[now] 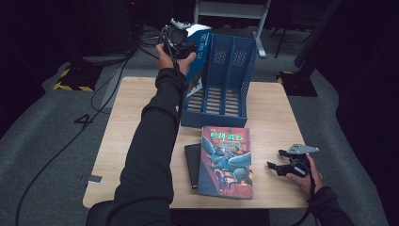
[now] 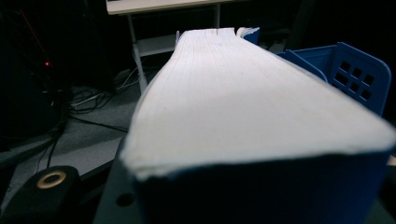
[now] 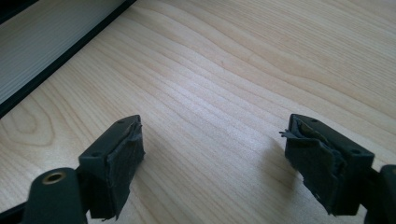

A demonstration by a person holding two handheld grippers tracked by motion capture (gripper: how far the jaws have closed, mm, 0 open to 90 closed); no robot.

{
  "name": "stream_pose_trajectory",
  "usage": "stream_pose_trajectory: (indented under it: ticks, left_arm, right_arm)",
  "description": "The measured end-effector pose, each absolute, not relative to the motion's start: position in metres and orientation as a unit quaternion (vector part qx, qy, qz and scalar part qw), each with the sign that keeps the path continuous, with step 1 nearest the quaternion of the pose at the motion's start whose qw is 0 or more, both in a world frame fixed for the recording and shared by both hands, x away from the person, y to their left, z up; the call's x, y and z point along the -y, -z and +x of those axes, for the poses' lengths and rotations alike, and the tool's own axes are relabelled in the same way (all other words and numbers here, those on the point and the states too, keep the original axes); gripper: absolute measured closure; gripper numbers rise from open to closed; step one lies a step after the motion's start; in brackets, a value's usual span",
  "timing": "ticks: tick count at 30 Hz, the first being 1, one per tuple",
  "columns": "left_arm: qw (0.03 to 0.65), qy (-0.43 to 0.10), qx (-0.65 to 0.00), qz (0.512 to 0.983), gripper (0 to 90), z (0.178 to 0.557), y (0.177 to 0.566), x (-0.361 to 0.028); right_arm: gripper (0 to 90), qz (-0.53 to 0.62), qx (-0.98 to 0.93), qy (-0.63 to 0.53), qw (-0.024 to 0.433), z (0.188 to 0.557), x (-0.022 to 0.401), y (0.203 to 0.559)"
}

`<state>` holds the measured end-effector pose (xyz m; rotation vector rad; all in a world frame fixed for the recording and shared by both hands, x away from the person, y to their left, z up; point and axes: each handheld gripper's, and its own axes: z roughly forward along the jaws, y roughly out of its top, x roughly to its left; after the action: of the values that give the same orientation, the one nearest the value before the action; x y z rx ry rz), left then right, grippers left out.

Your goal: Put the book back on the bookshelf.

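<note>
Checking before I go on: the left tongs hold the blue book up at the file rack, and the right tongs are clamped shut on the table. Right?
Not quite. The right tongs are open, jaws wide apart over bare table, as the right gripper view shows. The left tongs do hold the blue book up at the file rack.

We read this as a lab recording bay, black curtains [image 1: 362, 70], floor cables [image 1: 61, 146], hazard-taped base [image 1: 70, 86], lone table [image 1: 273, 117]
</note>
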<state>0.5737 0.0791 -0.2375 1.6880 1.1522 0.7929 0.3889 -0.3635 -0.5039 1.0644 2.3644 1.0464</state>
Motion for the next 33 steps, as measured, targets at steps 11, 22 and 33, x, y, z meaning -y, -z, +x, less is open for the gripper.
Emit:
stream_pose_trajectory:
  ticks: [11, 22, 33]
  left_arm:
    - [0.473, -0.319, -0.489, 0.66, 60.8, 0.596, 0.251, -0.065]
    - [0.482, -0.319, -0.505, 0.641, 60.8, 0.608, 0.272, -0.051]
    - [0.488, -0.332, -0.509, 0.626, 60.6, 0.61, 0.293, -0.047]
  right_arm:
    - [19.8, 0.376, -0.833, -0.369, 0.172, 0.389, 0.363, 0.504]
    - [19.8, 0.374, -0.833, -0.369, 0.171, 0.388, 0.363, 0.504]
    - [19.8, 0.371, -0.835, -0.37, 0.169, 0.388, 0.363, 0.504]
